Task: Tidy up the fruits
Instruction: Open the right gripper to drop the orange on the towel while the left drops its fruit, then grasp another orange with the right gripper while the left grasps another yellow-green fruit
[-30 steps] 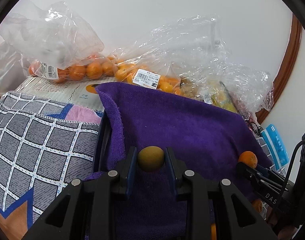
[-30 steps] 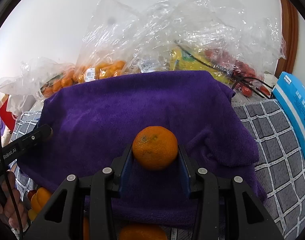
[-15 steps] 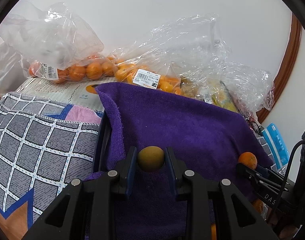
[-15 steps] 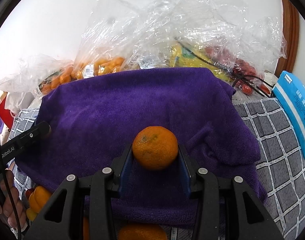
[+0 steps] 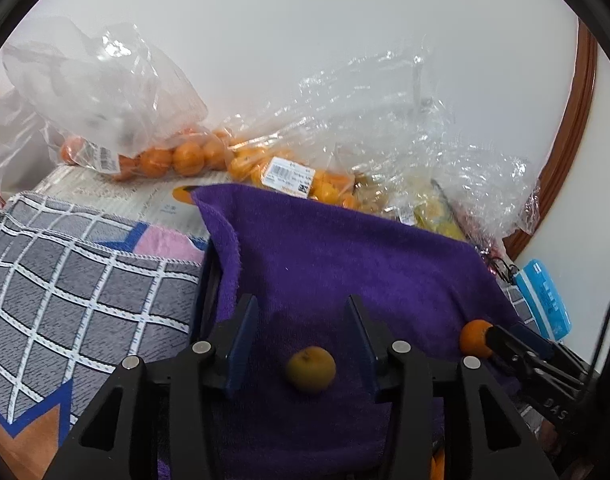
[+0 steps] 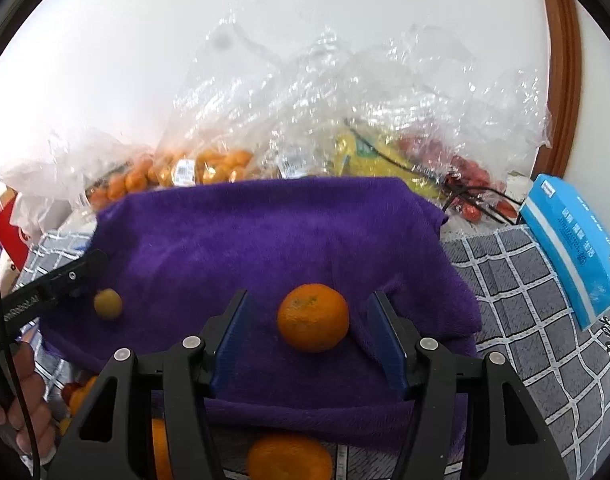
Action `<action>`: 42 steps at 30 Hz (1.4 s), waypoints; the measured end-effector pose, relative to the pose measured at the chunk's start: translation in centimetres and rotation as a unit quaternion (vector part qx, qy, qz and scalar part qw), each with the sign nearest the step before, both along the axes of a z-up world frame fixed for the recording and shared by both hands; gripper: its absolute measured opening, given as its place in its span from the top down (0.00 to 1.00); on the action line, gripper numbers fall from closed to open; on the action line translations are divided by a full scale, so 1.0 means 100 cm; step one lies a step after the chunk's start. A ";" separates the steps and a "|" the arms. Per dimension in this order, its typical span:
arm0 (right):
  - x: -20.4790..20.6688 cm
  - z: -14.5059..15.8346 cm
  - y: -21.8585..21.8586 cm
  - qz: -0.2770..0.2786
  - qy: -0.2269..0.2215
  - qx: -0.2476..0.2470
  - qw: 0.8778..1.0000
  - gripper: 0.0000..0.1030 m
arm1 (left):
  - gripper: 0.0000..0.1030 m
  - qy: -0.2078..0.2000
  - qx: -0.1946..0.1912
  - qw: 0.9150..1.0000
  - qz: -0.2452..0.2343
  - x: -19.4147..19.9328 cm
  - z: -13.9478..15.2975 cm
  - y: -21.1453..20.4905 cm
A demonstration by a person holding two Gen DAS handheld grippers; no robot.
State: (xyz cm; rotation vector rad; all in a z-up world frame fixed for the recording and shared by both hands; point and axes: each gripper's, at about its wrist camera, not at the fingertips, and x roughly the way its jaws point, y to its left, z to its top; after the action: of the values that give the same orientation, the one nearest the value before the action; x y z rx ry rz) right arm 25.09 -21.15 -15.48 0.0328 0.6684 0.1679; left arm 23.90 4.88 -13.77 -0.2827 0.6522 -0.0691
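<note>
Two fruits lie on the purple towel [image 6: 289, 236], each between the spread fingers of a gripper and touching neither pad. The left gripper [image 5: 301, 332] stands wide around the small yellow-brown fruit [image 5: 311, 369]; the right gripper [image 6: 311, 330] stands wide around the orange [image 6: 313, 317]. Risk, as a judgement: both fruits are round and the towel slopes over a hidden support (its shape cannot be seen), so either may roll toward the near edge, where loose oranges [image 6: 289, 458] lie below. A careless withdrawal could nudge one with a fingertip.
</note>
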 end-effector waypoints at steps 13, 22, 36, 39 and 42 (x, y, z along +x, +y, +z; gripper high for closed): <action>-0.018 0.024 0.003 0.004 -0.041 0.000 0.999 0.42 | 0.59 -0.046 0.013 0.999 0.017 -0.018 0.020 -0.001; -0.041 0.041 0.004 0.013 -0.050 -0.016 0.999 0.41 | 0.56 -0.071 0.006 0.997 0.031 -0.028 0.034 0.004; -0.097 -0.016 -0.005 0.027 0.068 0.040 0.997 0.38 | 0.42 -0.090 -0.008 0.996 0.017 -0.039 0.044 -0.002; -0.100 -0.029 0.003 0.029 0.087 0.027 0.995 0.52 | 0.42 -0.092 -0.011 0.996 0.021 -0.039 0.045 0.000; -0.101 -0.034 0.011 0.027 0.099 -0.004 0.995 0.68 | 0.42 -0.088 -0.018 0.996 0.024 -0.038 0.045 0.003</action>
State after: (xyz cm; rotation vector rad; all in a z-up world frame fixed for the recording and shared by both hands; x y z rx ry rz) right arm 14.95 -20.06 -18.87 0.0231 0.8680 0.2155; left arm 20.10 5.15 -9.28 -0.3229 0.4684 -0.0581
